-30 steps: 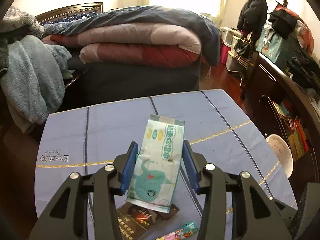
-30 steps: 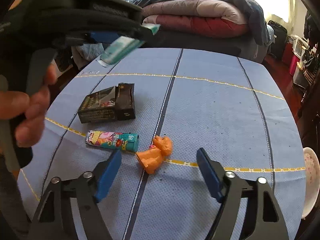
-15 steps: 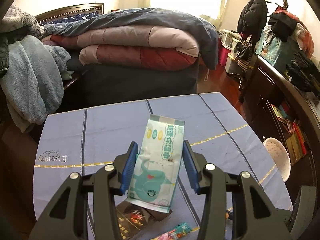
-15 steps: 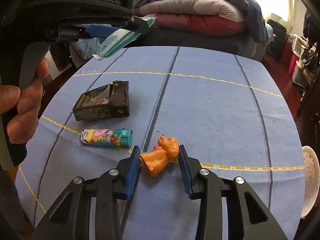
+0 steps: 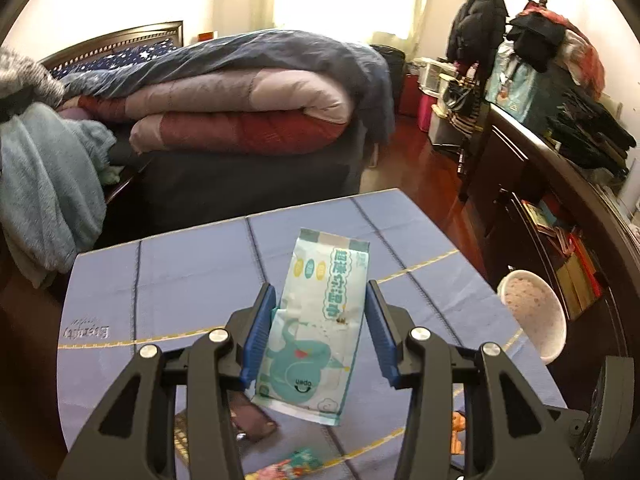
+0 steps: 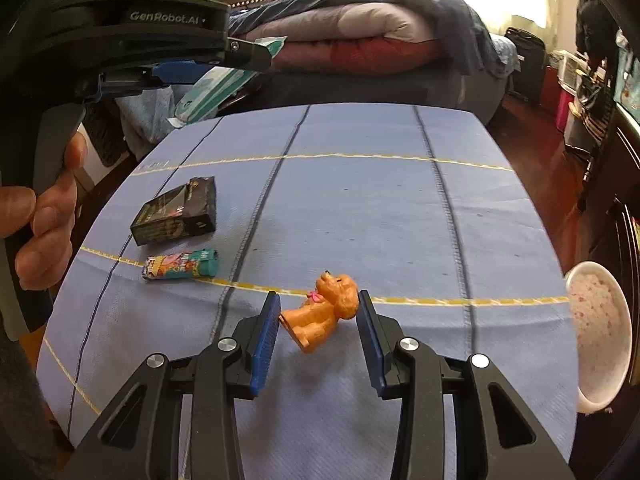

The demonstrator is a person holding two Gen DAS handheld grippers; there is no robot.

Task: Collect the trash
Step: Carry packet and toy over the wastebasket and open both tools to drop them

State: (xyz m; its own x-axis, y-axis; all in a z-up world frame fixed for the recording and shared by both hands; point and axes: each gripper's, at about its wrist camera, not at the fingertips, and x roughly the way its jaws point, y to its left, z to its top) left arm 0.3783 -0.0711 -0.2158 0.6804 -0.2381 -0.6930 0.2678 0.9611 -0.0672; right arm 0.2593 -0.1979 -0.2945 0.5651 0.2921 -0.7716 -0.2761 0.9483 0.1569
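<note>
My left gripper (image 5: 320, 316) is shut on a pale green wet-wipe packet (image 5: 316, 332) and holds it above the blue table (image 5: 192, 276). It also shows in the right wrist view (image 6: 216, 92), raised at the upper left. My right gripper (image 6: 318, 316) is shut on an orange toy dog (image 6: 324, 312), which lies between its blue pads (image 6: 266, 340) at table level. A dark box (image 6: 176, 212) and a colourful small wrapper (image 6: 182, 266) lie on the table to the left of the dog.
A white bin with a speckled inside (image 6: 600, 332) stands off the table's right edge; it also shows in the left wrist view (image 5: 534, 316). A bed with folded quilts (image 5: 240, 116) lies beyond the table. Dark furniture with clothes (image 5: 560, 140) stands at the right.
My right gripper closed from wide open onto the orange dog and now carries it rightward, toward the white bin. My left gripper rose with the packet still held.
</note>
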